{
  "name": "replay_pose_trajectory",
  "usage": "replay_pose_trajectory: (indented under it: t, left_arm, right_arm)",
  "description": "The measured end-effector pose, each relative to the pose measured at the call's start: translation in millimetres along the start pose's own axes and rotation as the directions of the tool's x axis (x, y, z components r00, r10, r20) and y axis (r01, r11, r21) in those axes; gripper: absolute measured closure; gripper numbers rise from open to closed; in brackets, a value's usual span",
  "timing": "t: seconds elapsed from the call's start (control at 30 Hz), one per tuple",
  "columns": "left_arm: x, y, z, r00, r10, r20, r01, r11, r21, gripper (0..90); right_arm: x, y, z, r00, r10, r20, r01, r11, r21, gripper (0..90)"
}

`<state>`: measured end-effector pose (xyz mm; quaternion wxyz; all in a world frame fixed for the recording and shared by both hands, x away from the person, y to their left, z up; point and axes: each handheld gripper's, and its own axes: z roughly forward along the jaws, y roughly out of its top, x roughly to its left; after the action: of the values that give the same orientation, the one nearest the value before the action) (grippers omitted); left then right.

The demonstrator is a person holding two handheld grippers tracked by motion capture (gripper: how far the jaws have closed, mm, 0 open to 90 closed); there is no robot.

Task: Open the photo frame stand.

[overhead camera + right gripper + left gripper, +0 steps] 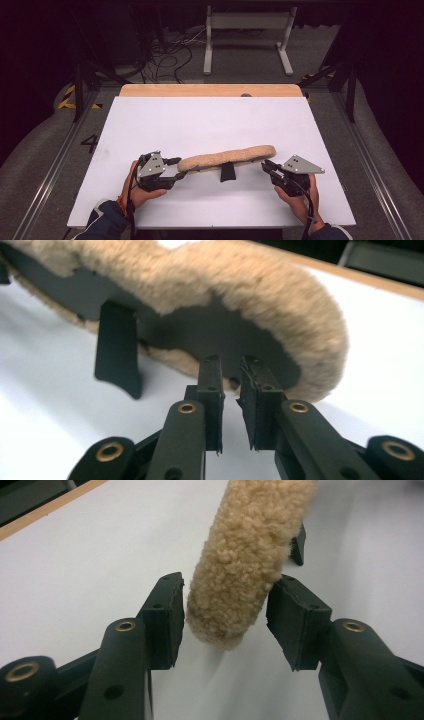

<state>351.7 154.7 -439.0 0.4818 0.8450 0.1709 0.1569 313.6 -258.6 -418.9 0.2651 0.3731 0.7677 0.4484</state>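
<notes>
Fleece pad held at both ends, near side of the bench.

My left gripper is open around the left end; right gripper is nearly closed at its edge, grip unclear. Next I close left.

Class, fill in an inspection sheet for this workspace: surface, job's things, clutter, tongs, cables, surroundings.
Surface: white board on a wooden table.
Job's things: long tan fleece pad with a black strap underneath.
Clutter: nothing seen.
Tongs: left tongs open, jaws either side of the pad's left end; right tongs nearly shut at the pad's right end, grip cannot be told.
Cables: loose black cables on the floor beyond the table.
Surroundings: white stand, dark curtains.
</notes>
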Motion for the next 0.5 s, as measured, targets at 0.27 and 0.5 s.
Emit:
replay_pose_trajectory:
  t: [0.27, 0.5]
  left_arm:
    - [-0.8, 3.8, -5.3, 0.9997, -0.022, 0.009, 0.022, 0.9988, -0.044, 50.1]
    - [-1.0, 4.9, -4.9, 0.9998, -0.018, 0.009, 0.019, 0.9989, -0.044, 54.3]
  right_arm:
    - [-4.9, -5.5, 4.9, 0.9991, 0.040, 0.010, -0.040, 0.999, 0.006, 86.9]
    - [-4.8, -5.0, 5.3, 0.9988, 0.042, 0.027, -0.042, 0.999, -0.003, 89.2]
